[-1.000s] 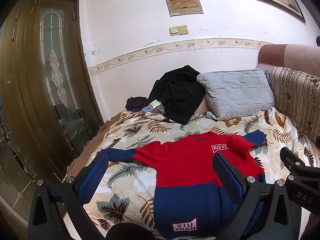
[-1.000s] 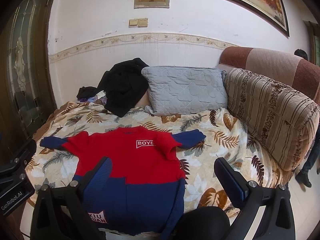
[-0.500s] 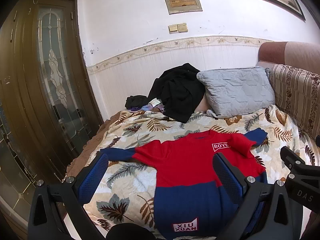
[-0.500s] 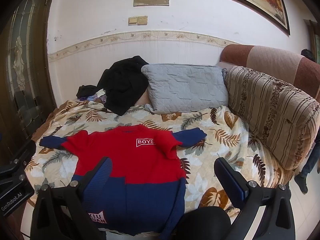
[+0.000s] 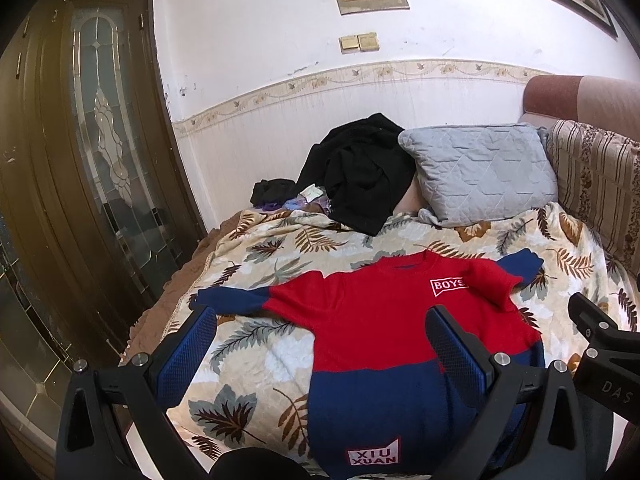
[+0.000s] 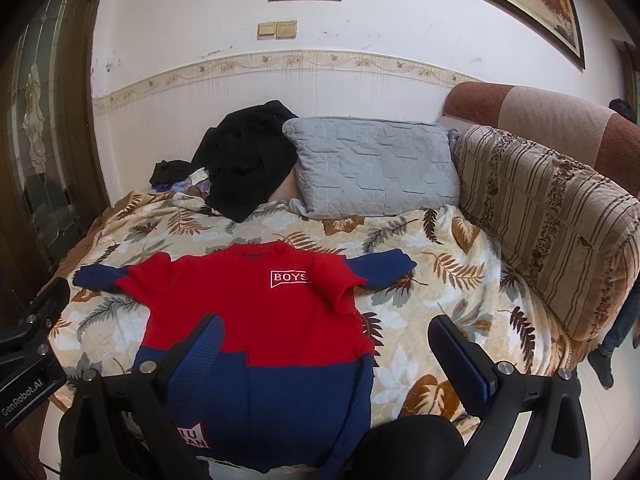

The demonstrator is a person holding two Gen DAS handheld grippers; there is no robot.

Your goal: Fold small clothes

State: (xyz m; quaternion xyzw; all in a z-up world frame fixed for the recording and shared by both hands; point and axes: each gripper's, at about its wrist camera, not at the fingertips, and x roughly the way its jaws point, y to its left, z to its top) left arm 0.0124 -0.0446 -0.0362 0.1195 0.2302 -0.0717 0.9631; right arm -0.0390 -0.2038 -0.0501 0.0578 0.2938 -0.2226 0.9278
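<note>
A small red and navy sweater (image 5: 372, 328) (image 6: 256, 320) lies flat, front up, on a leaf-print blanket (image 5: 256, 344) (image 6: 440, 264). Both navy sleeves stretch out sideways, and a white "BOYS" patch sits on the chest. My left gripper (image 5: 320, 356) hovers open above the sweater's left half, with nothing between its blue pads (image 5: 188, 356). My right gripper (image 6: 326, 356) also stands open, above the sweater's lower right part, and holds nothing. The hem lies at the near edge of the bed.
A grey quilted pillow (image 6: 376, 168) and a heap of black clothing (image 6: 244, 160) lie at the far end against the wall. A striped sofa backrest (image 6: 540, 216) runs along the right. A wooden glass-panelled door (image 5: 80, 184) stands on the left. A person's leg (image 6: 616, 332) shows at far right.
Both cameras have tilted or risen slightly, so the scene sits a little lower in view. The sweater has not moved and both grippers stay open.
</note>
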